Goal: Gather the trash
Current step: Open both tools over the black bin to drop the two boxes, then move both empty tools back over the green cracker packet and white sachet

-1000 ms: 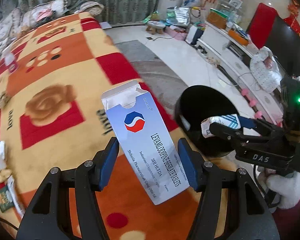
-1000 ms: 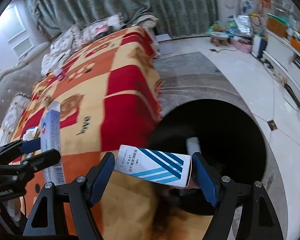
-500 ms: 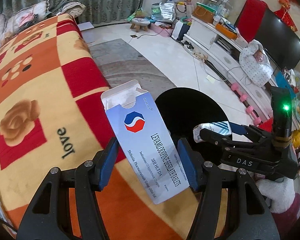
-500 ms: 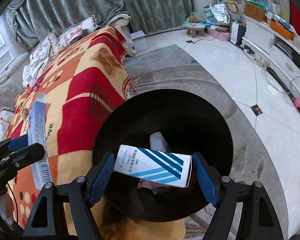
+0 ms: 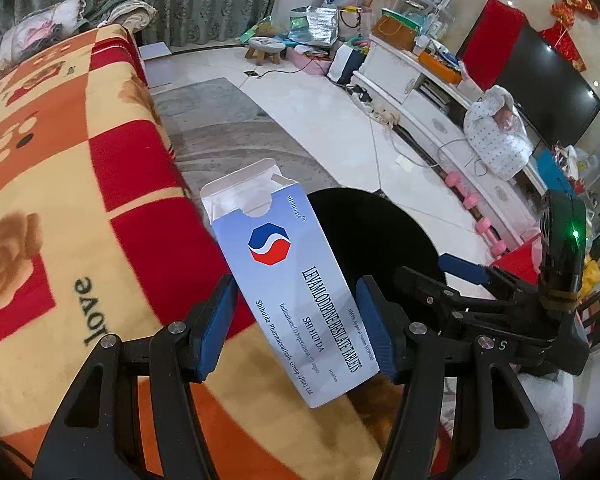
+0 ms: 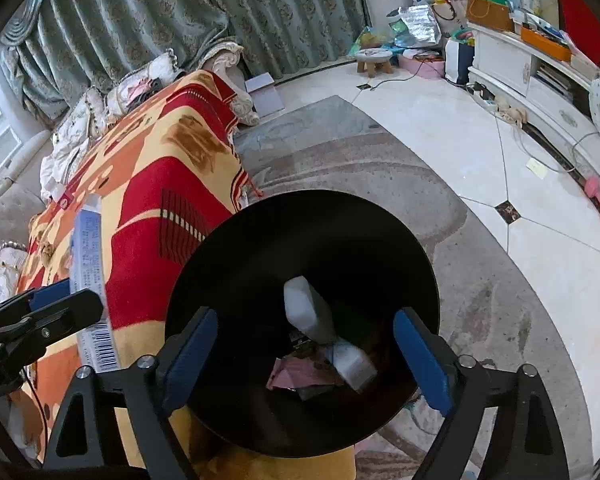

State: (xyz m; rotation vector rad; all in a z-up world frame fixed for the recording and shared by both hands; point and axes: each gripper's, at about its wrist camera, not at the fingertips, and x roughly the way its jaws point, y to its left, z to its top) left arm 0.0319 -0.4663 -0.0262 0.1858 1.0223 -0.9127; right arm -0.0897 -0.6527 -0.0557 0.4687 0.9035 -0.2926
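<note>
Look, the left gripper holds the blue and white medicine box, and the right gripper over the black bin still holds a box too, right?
Not quite. The right gripper is empty: its jaws have just opened, with nothing between them, as the right wrist view shows. It does hang over the black bin, and the left gripper does hold the blue and white medicine box.

the black bin (image 5: 384, 240) is half hidden behind the tablet box (image 5: 296, 288) in the left wrist view. in the right wrist view the scraps (image 6: 300, 376) at its bottom are too dark to identify.
</note>
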